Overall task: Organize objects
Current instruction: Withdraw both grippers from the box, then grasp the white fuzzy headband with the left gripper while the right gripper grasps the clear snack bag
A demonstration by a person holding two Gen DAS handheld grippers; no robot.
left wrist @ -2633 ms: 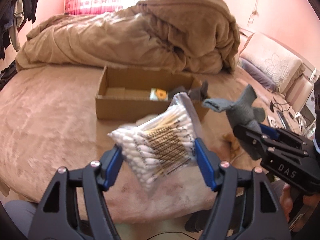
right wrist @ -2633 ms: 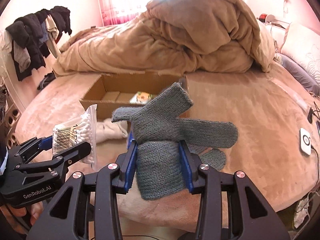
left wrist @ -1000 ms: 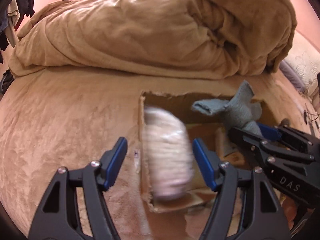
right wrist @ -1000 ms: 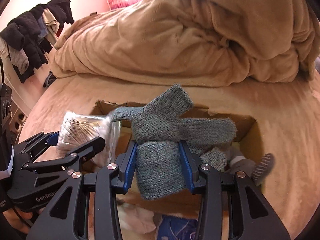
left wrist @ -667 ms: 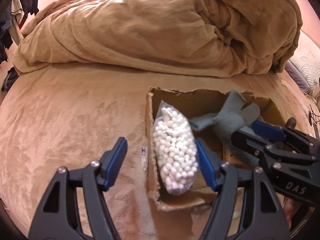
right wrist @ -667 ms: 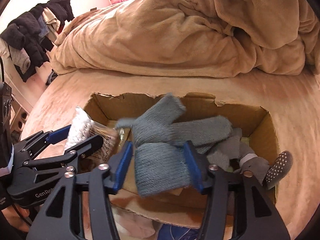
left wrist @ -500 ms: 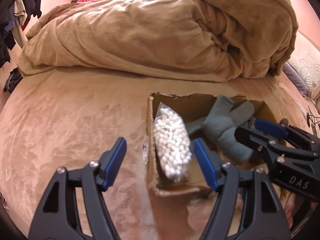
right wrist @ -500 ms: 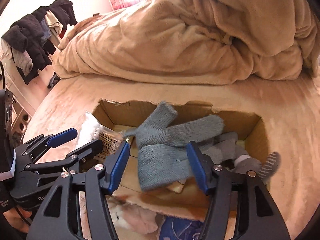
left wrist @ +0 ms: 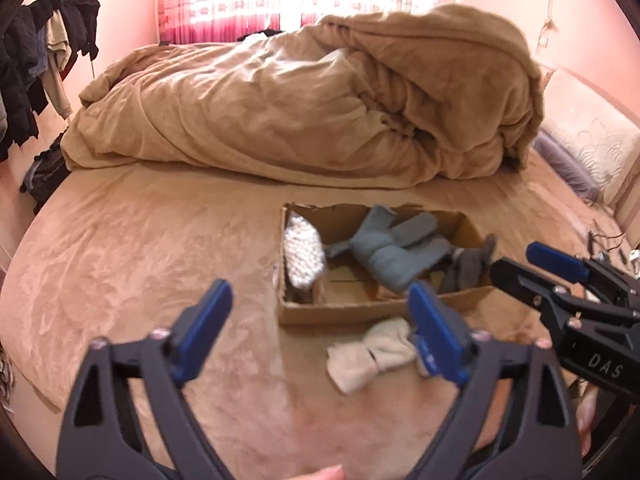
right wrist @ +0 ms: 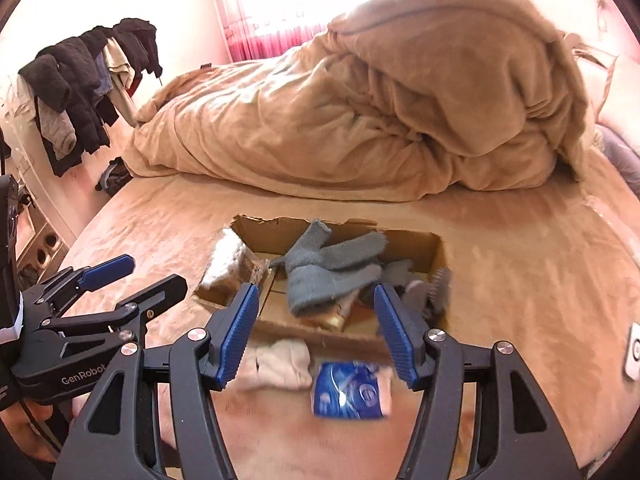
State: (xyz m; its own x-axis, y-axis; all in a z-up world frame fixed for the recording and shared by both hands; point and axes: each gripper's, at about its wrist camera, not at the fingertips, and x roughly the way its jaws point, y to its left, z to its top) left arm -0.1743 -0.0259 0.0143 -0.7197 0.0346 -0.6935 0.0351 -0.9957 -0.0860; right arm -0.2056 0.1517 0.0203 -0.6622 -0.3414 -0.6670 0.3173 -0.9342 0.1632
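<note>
Both claws, left claw (left wrist: 320, 328) and right claw (right wrist: 316, 332), are opening with nothing between them; gloves (left wrist: 394, 254) are lying in the box (left wrist: 360, 314).

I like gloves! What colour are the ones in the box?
Grey-blue gloves, best in the right wrist view.

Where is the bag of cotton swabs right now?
In both views the bag of cotton swabs lies inside the cardboard box on the bed, propped against its left end wall, with the grey gloves just to its right.

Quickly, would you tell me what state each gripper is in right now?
Left gripper: jaws opening, nothing between them.
Right gripper: jaws opening, nothing held.
</note>
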